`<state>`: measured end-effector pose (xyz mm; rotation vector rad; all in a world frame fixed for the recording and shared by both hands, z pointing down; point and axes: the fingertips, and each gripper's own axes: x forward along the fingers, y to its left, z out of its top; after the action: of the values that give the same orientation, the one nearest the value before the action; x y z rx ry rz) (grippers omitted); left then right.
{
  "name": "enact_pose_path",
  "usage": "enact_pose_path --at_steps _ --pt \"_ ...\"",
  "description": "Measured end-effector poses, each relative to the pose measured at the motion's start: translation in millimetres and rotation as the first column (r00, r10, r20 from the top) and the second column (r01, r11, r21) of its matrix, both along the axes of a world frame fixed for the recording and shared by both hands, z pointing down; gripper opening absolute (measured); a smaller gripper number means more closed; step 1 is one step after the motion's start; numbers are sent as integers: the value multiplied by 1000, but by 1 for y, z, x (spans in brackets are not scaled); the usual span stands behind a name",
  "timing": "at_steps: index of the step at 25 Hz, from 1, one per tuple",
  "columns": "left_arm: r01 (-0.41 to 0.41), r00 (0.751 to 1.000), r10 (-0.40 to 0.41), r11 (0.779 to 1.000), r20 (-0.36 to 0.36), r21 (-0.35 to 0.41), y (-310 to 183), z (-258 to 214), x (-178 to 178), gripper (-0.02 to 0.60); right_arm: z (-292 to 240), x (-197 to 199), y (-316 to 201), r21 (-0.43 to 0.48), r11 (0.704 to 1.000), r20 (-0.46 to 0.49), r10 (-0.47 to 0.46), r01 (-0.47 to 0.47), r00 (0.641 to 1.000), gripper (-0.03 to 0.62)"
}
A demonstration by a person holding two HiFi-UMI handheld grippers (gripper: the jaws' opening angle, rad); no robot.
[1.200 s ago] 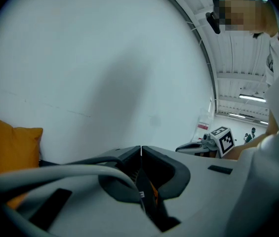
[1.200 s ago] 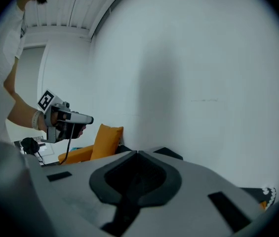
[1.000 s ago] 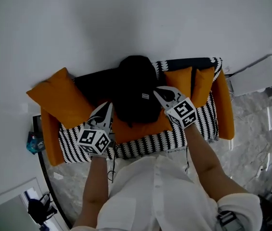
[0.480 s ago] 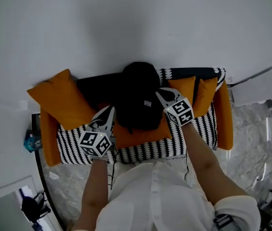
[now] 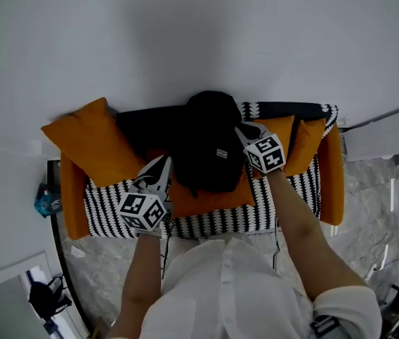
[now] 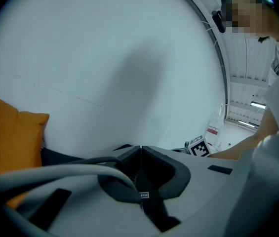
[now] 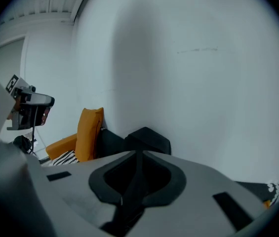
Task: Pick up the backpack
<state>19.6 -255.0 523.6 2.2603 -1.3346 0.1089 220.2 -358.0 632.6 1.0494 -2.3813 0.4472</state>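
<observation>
Item: black backpack, upright at the middle of the sofa, on an orange seat cushion, its top near the white wall. Left gripper at its near-left corner, jaws pressed together on a labelled strap. Right gripper at its right side, jaws likewise closed, apparently pinching a dark strap. Surroundings: striped sofa; large orange cushion to the left, smaller ones to the right. Step in hand, by judgement: grasp made, lift pending. Next move calls for both grippers rising evenly, so that the bag comes off the cushion without tipping.
</observation>
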Motion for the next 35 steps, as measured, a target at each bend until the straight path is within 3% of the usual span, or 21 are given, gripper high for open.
enact_pose_path --at_steps 3,5,15,22,28,35 --pt "-1 1000 1 1000 -1 -5 -2 2 1 26 7 0 -7 -11 1000 -16 10 -10 1000 30" --pt "-3 1000 3 1000 -1 -8 -3 3 2 26 13 0 -10 -21 1000 -26 15 -16 1000 93" --pt "-29 1000 29 999 10 -22 -4 6 9 26 36 2 -35 -50 999 -107 8 -13 994 140" --pt "-32 999 33 999 15 -29 -6 8 8 26 49 10 -53 -78 995 -118 58 -68 991 181" --pt "-36 999 36 999 21 -32 -8 9 7 26 67 5 -63 -128 991 -160 20 -41 987 219" --pt "-51 998 52 998 32 -36 -6 9 9 26 81 2 -69 -167 986 -201 -13 -22 979 221"
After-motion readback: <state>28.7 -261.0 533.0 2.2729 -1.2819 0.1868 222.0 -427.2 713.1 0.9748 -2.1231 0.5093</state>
